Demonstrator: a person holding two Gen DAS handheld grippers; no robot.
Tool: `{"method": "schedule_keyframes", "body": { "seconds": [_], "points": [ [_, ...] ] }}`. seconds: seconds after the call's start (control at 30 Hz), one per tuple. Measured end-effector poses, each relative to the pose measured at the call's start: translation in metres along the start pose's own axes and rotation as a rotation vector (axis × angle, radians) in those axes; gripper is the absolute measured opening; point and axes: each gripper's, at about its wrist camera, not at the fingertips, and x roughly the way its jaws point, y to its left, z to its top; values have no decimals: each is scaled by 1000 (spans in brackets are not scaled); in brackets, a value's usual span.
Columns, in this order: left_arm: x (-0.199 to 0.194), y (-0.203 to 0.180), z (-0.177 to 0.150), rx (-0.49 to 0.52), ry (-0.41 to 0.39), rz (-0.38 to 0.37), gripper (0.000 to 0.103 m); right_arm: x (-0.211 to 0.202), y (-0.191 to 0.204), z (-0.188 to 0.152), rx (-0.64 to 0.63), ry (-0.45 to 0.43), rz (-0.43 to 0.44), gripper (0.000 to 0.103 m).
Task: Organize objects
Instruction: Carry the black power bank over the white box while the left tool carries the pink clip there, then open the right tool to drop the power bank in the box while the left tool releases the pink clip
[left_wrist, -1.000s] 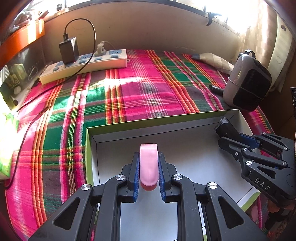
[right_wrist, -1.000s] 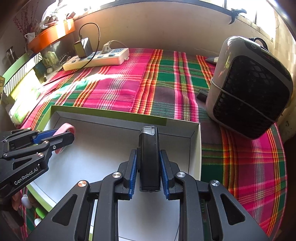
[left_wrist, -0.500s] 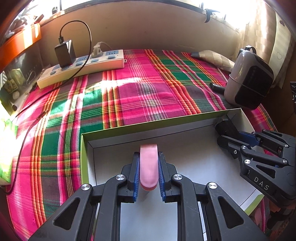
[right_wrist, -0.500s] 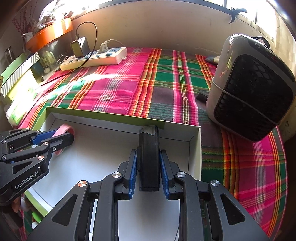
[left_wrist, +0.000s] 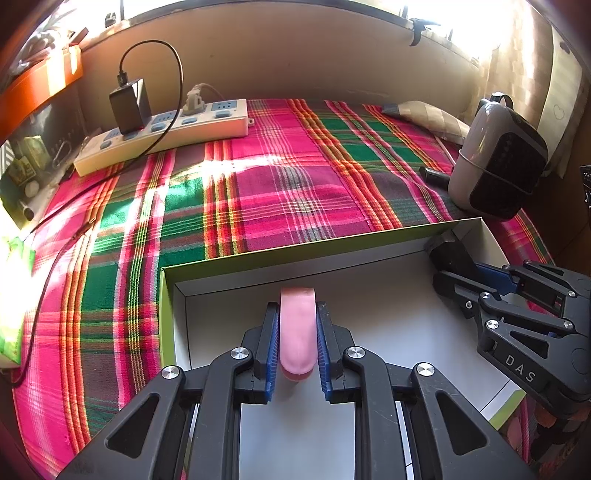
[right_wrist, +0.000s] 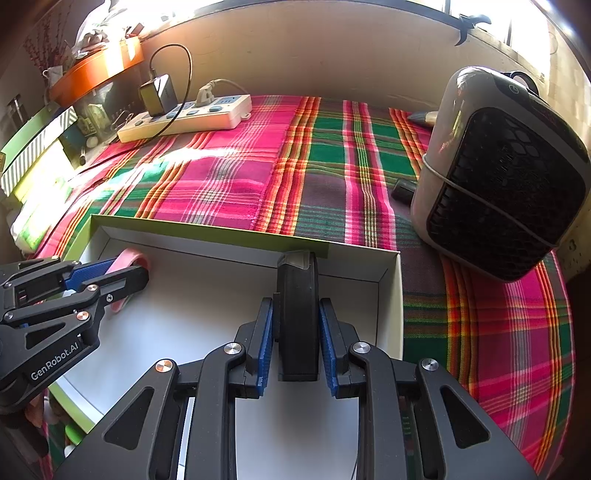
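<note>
A plaid cloth (left_wrist: 280, 192) in pink, green and red covers the surface ahead of both grippers. Lying on it, under and just in front of the fingers, is a shallow white box (left_wrist: 388, 310) with green outer walls; both grippers reach down into it.

Beyond the box and to the right of the right gripper (right_wrist: 297, 332) stands a grey heater (right_wrist: 498, 177) with a dark grille, on the cloth and apart from the box wall. Far ahead and to the left of the left gripper (left_wrist: 297, 332) a white power strip (left_wrist: 162, 129) lies near the back wall, with a black charger (left_wrist: 129, 105) plugged into it.

The right gripper is pinching a black block-shaped object (right_wrist: 298, 314) upright between its blue pads, above the box floor near the far wall on the right side of the box.

The left gripper has a pink roll of tape (left_wrist: 297, 328) standing on edge between its pads. The jaws have just eased apart slightly, and a thin gap shows on either side of the roll, so the pads barely touch it, if at all. The roll is at the box floor in the left part of the box.
</note>
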Motion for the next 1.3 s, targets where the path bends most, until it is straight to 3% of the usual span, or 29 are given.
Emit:
{"method": "schedule_keyframes", "body": {
  "seconds": [0.4, 0.8, 1.3],
  "points": [
    [1, 2, 2, -3, -2, -2, 25, 1, 0, 0, 9, -4, -4, 26],
    [-5, -2, -1, -5, -14, 2, 36, -6, -3, 0, 30, -18, -6, 43],
    [-28, -5, -16, -19, -36, 2, 39, -26, 0, -12, 41, -46, 7, 44]
  ]
}}
